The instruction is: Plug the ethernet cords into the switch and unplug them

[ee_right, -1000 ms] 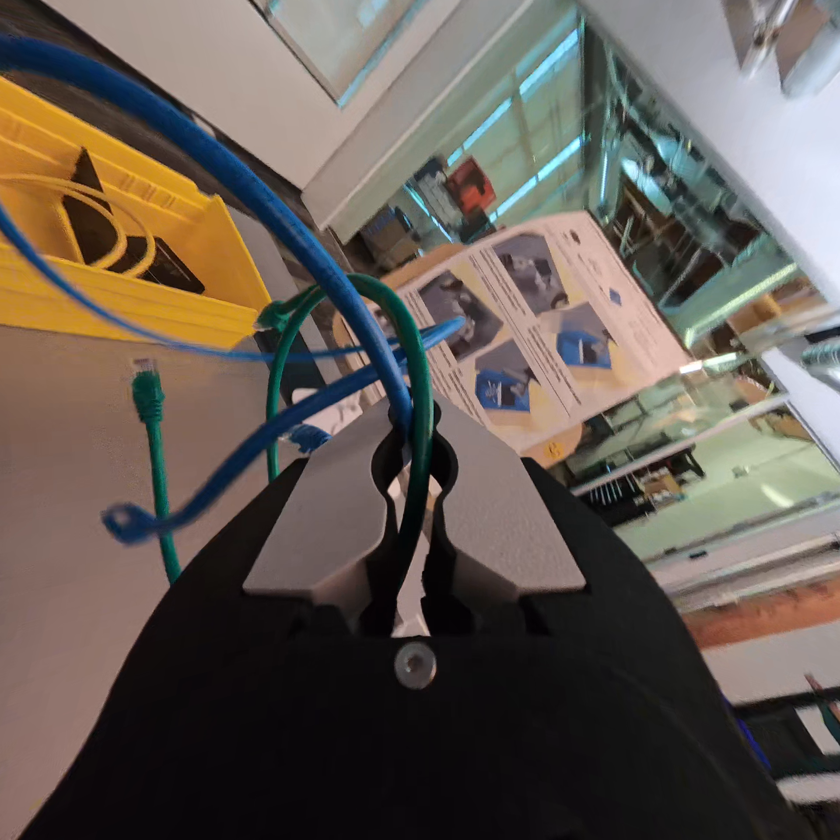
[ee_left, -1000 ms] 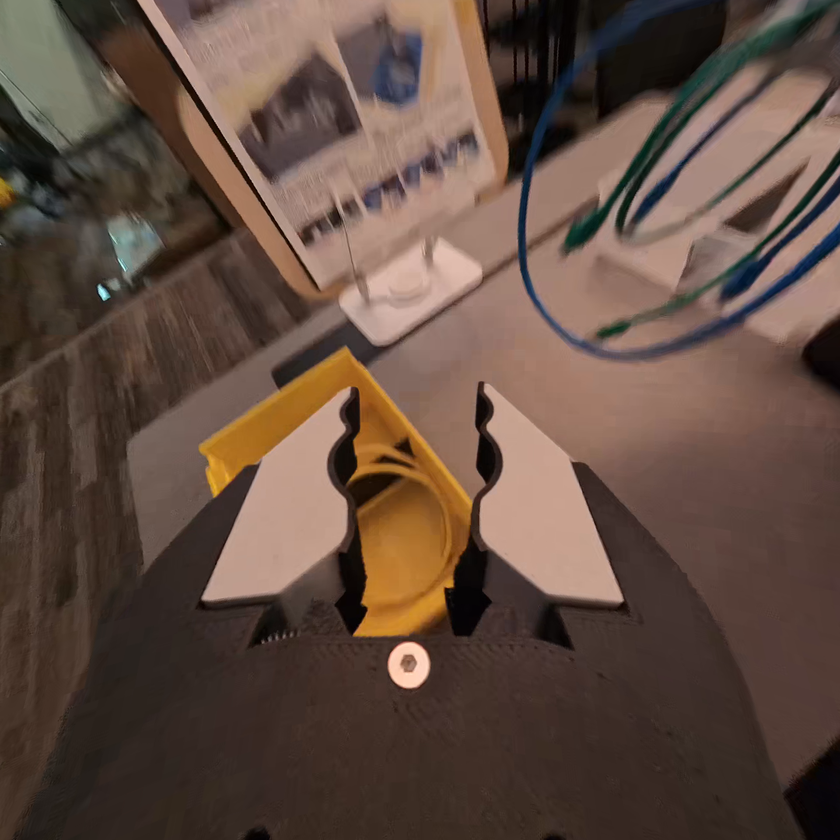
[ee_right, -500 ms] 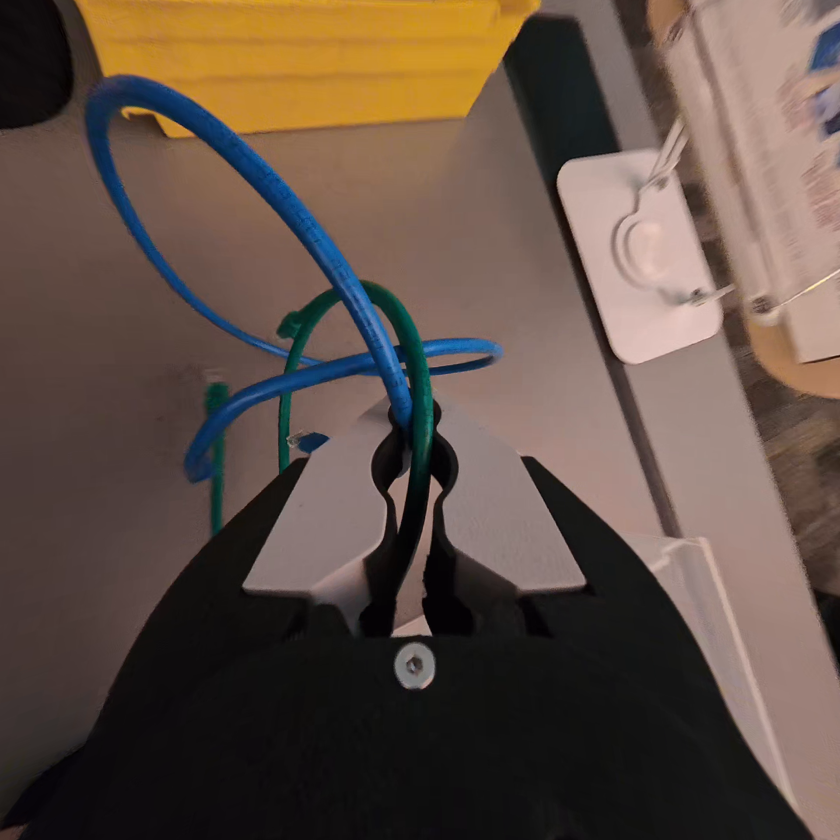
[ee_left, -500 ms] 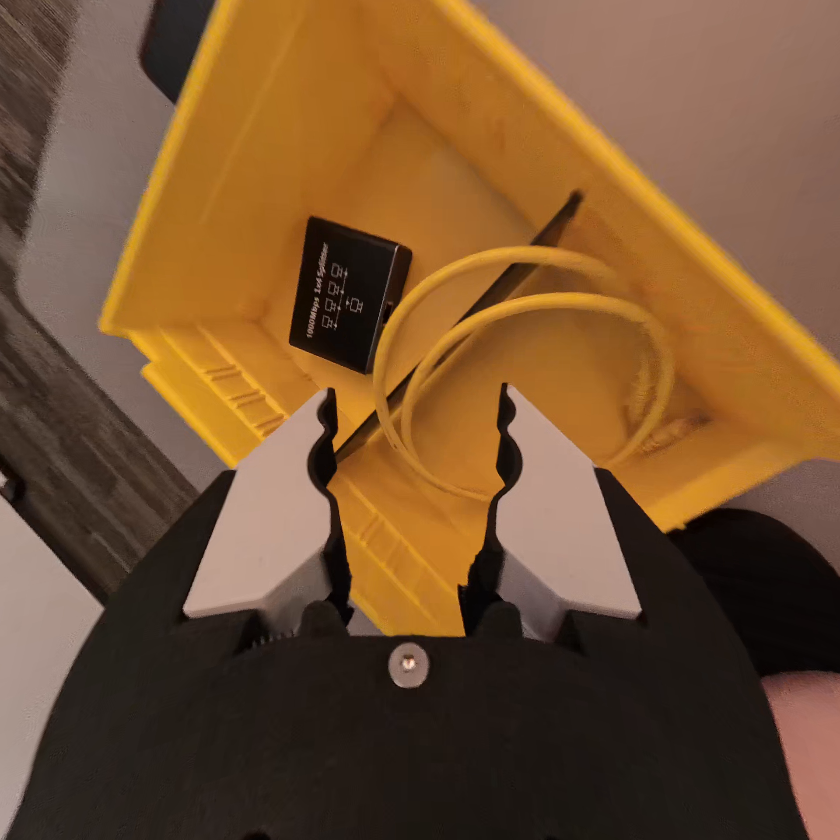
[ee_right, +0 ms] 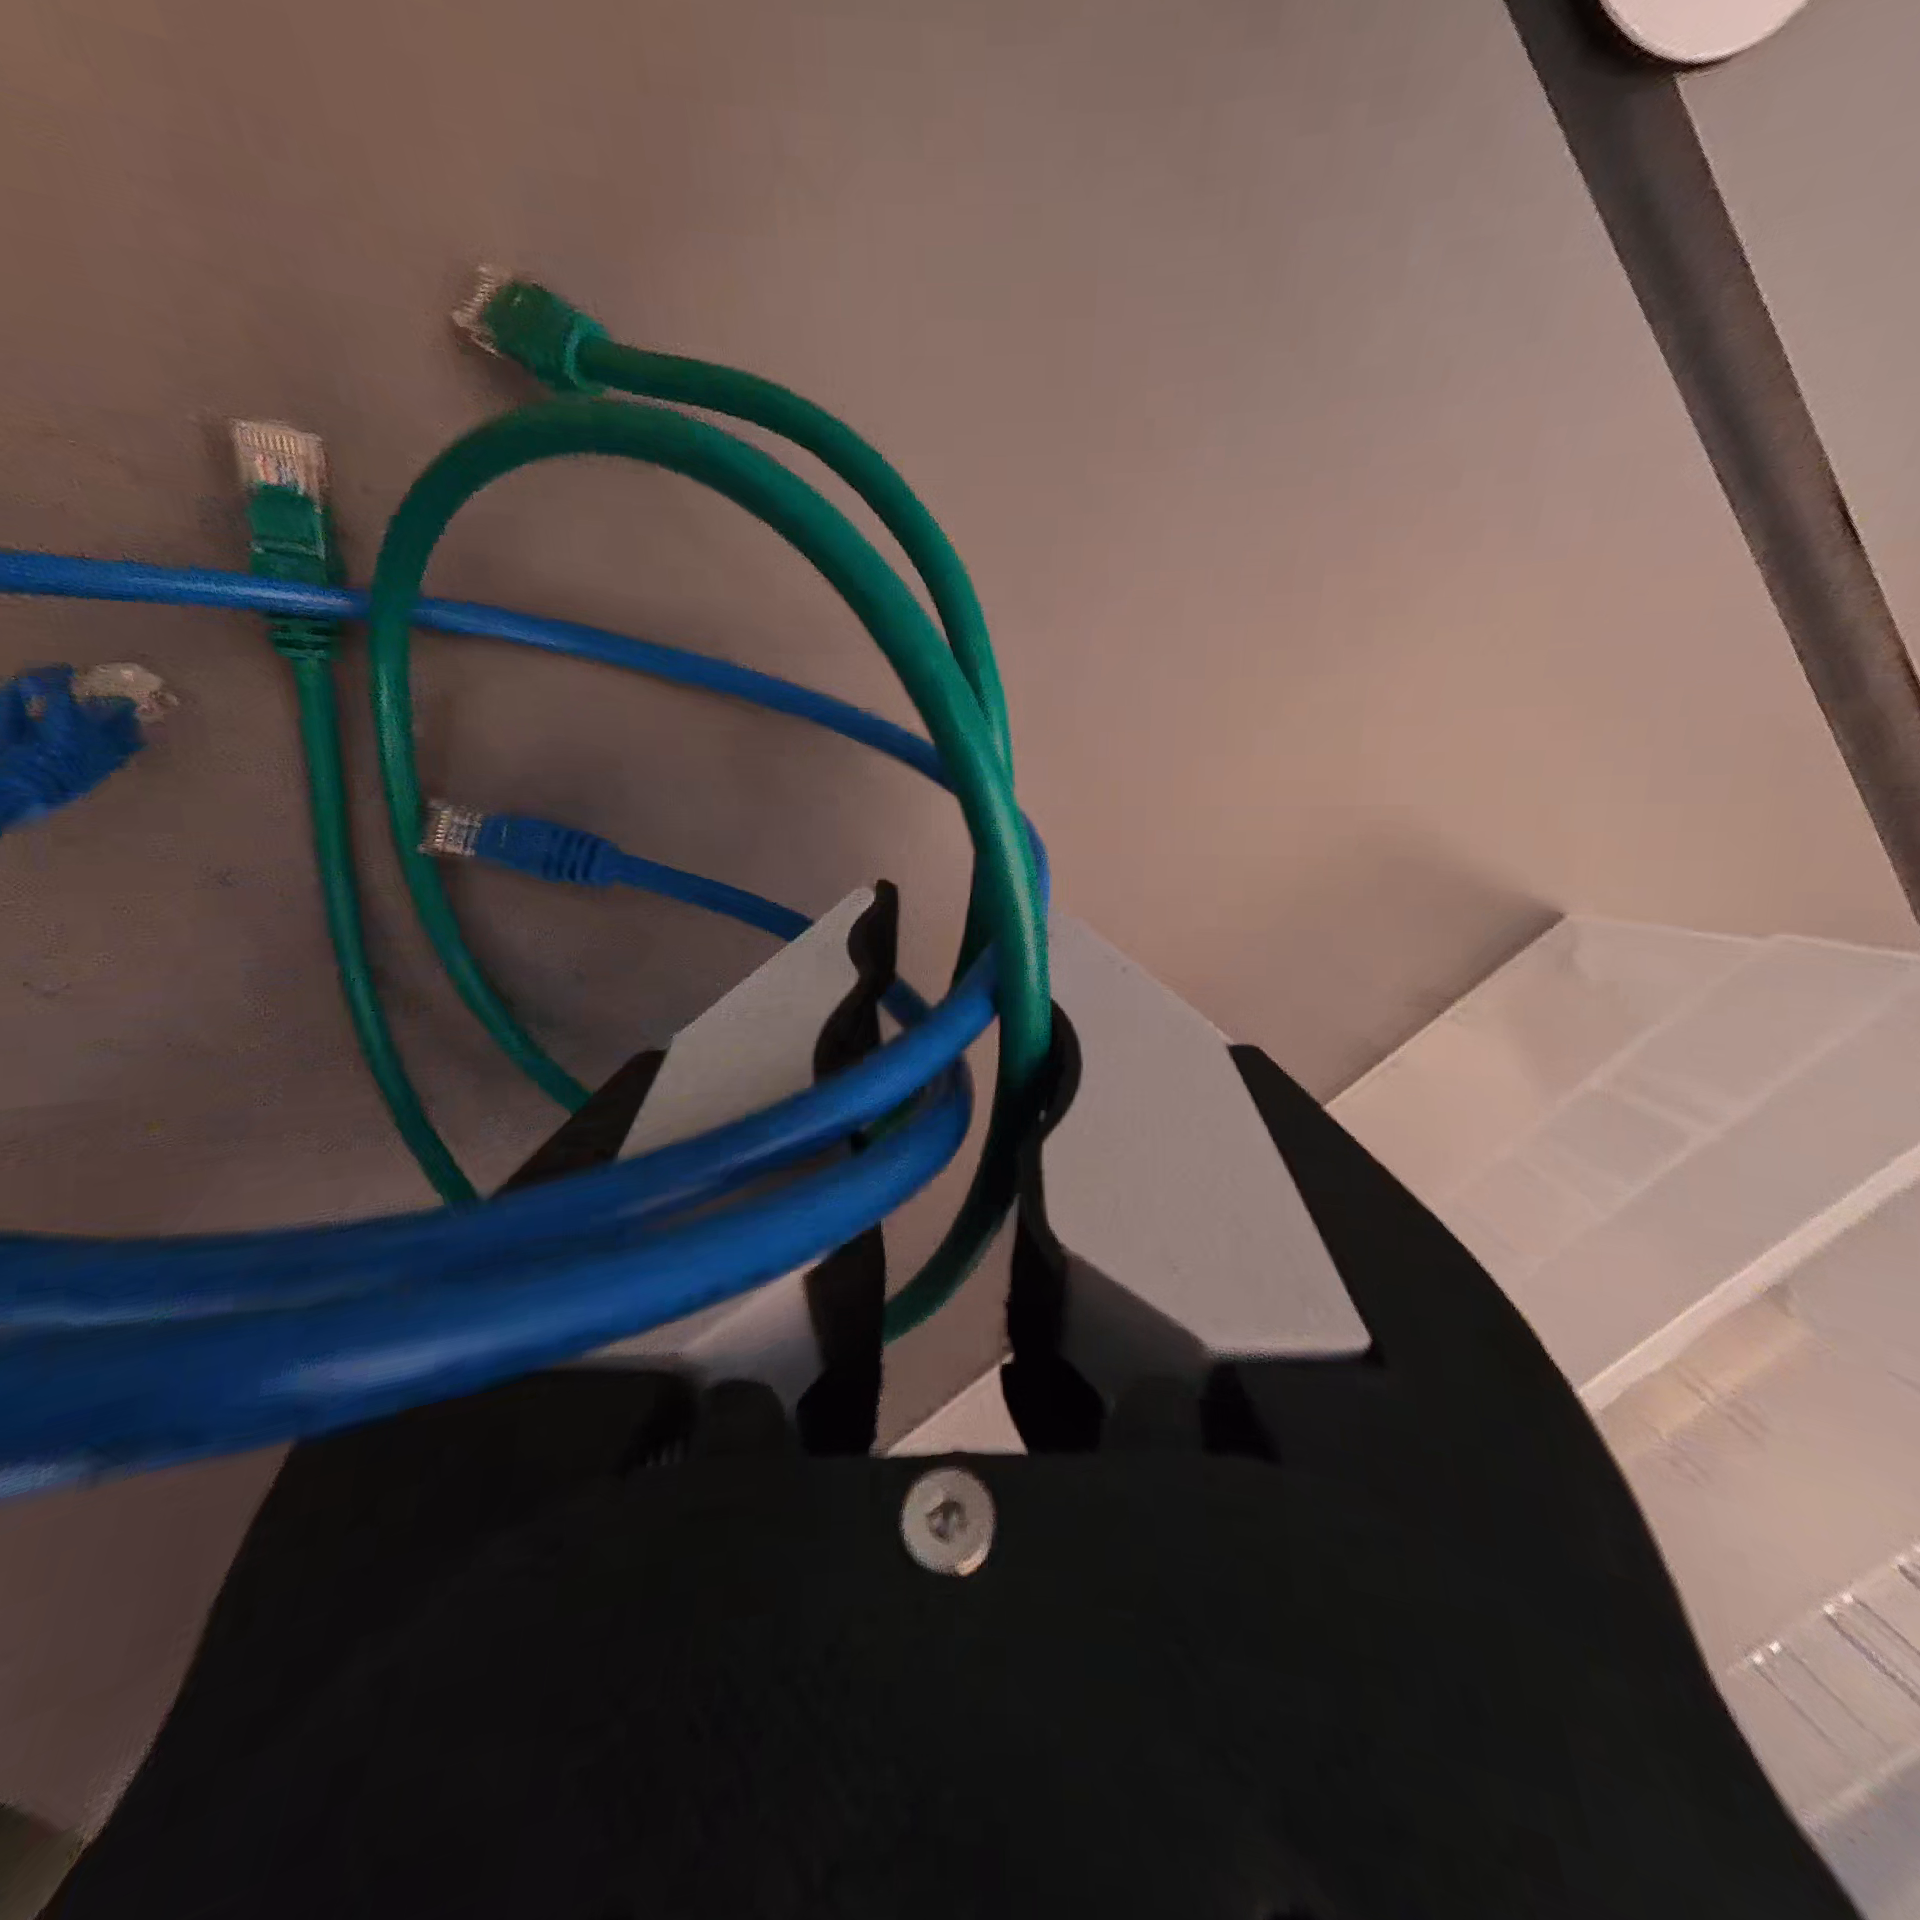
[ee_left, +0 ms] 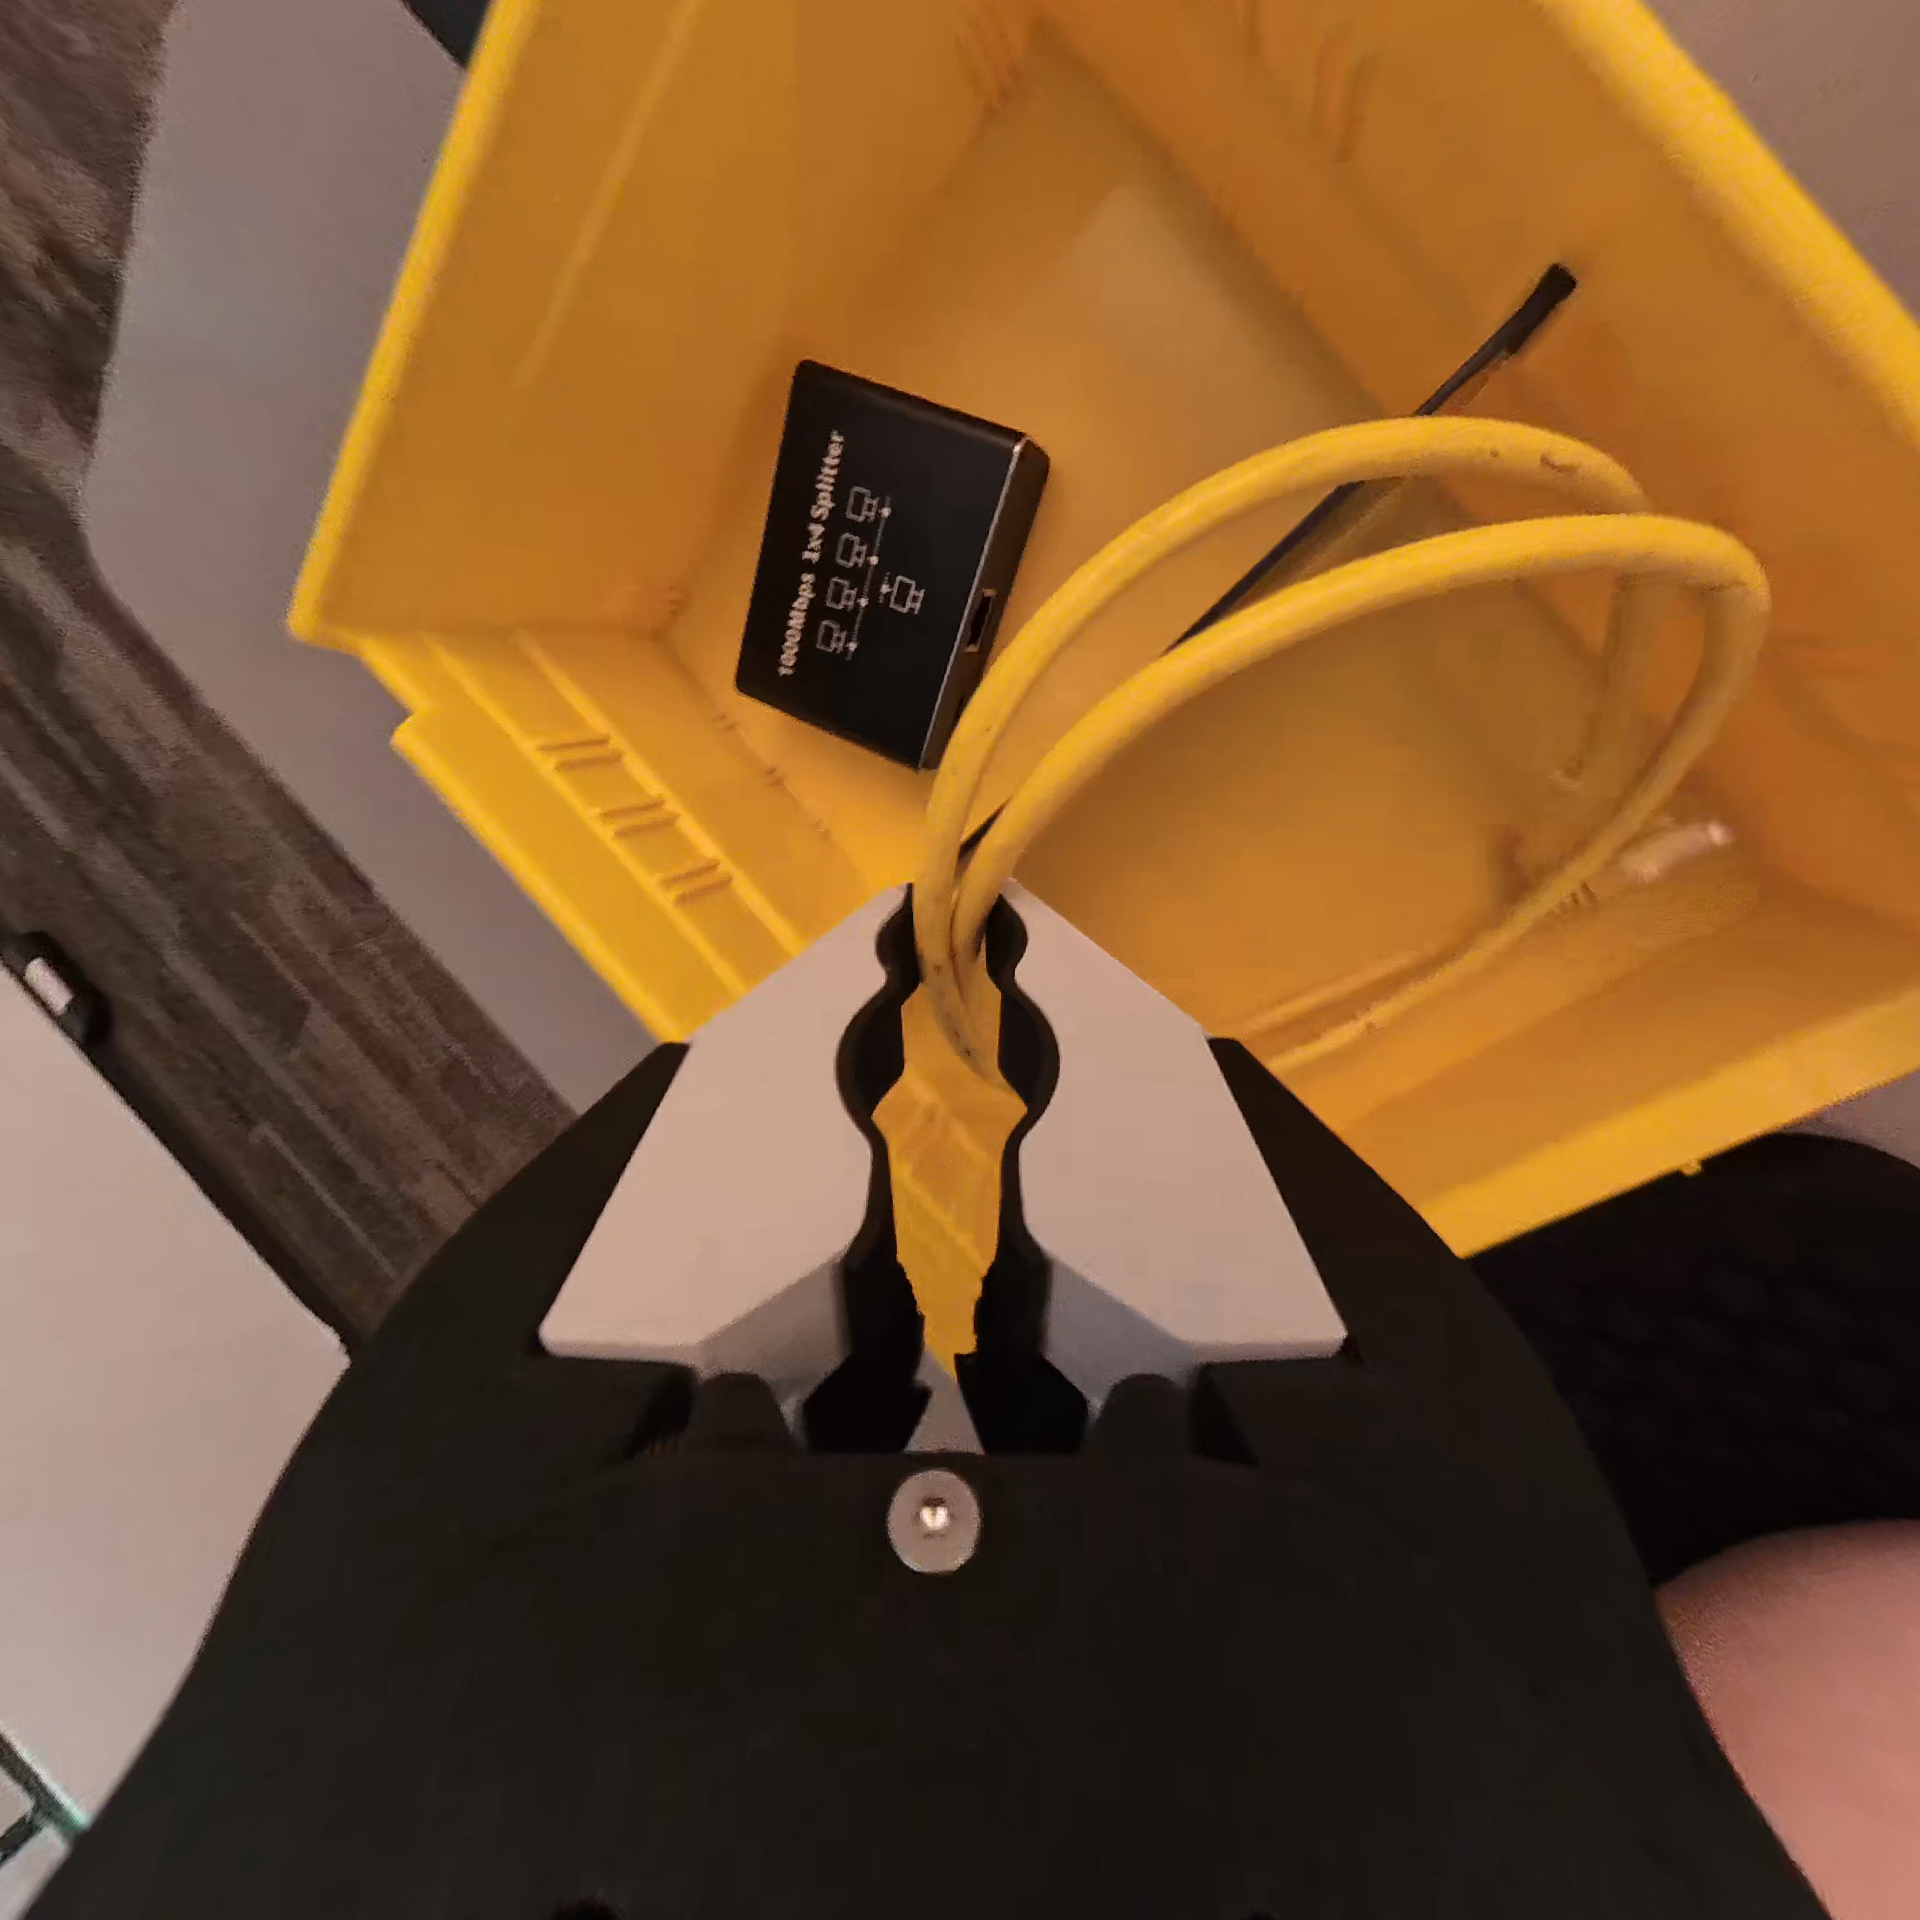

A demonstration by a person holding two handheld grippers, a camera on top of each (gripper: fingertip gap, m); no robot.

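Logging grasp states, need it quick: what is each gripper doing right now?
Left gripper: shut on the yellow cord in the yellow bin.
Right gripper: open; green cord and blue cord drape loosely through it.

1. Both units look the same: the left gripper (ee_left: pixel 951 920) and right gripper (ee_right: pixel 961 914) each have a wide matte black body, rough like 3D print.
2. Fingers are pale grey wedges (ee_left: pixel 748 1164), flat on top, tapering to a point.
3. Inner edges of the jaws are black and wavy, kinda scalloped.
4. One silver hex screw (ee_right: pixel 945 1524) sits dead centre below the fingers on each.
5. Dark sleeve (ee_left: pixel 1704 1340) shows at the edge of the left view.
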